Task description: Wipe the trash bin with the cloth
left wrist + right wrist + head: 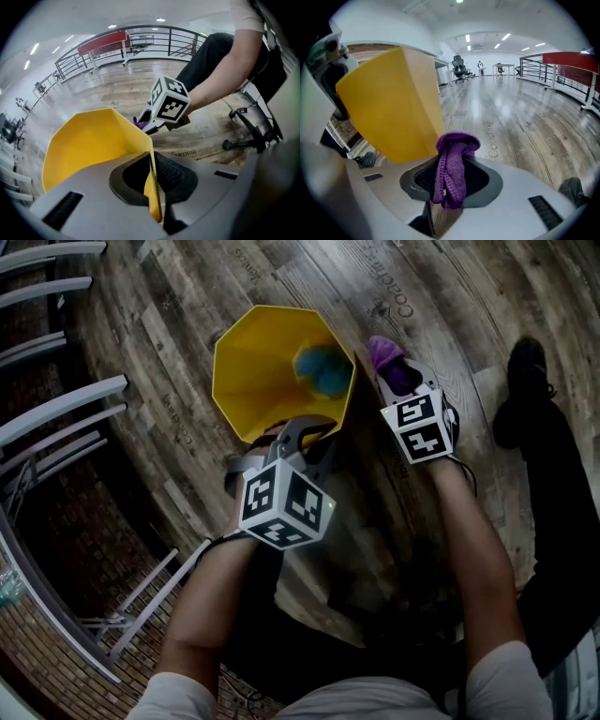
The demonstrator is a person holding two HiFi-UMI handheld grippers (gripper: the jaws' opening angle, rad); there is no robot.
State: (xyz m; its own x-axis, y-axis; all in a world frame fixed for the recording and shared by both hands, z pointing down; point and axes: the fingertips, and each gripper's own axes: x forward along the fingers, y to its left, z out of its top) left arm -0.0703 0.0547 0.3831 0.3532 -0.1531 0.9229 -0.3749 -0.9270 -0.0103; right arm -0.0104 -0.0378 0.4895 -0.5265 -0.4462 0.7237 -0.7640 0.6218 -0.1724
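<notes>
Findings, head view. The yellow trash bin (267, 371) stands on the wooden floor (450, 296), its open mouth facing the camera.

The left hand-held gripper (307, 426) is closed on the bin's wall at roughly 5 o'clock on the rim. Its own view shows the thin yellow edge pinched between the two pads.

The right hand-held gripper (401, 381) is clamped on the purple cloth (386, 354), which bunches up out of the jaws. It sits outside the bin at about 3 o'clock, just beside the outer wall. Contact between cloth and wall cannot be confirmed from any view.

A blue-green object (323, 369) lies inside the bin towards 2 o'clock (blurred, not identifiable).

Assessment of progress: the bin is steadied and the cloth is secured, so preparation appears complete. No surface shows any mark that tells wiped from unwiped. I judge the wiping to be at or near its start on the right outer face, with the remaining faces, the rim and the interior outstanding.
</notes>
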